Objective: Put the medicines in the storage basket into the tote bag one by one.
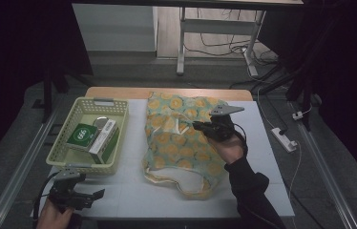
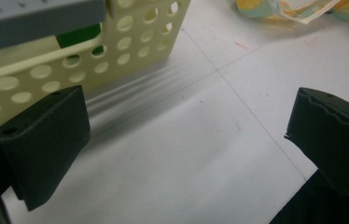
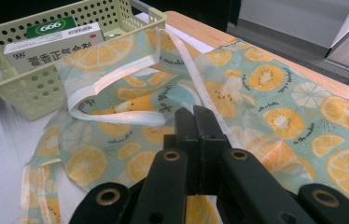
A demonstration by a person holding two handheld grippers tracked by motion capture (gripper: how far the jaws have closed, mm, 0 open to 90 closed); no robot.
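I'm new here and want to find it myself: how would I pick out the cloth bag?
Start at the white table top. Right of the pale yellow perforated plastic basket lies a flat teal fabric bag printed with orange citrus slices. It is the one soft, patterned thing there; the basket's contents are rigid boxes.

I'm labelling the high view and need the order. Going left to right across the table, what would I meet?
Left gripper, open, at the near left corner → basket holding boxes → fruit-print bag → right gripper, fingers shut over the bag → the person's right hand.
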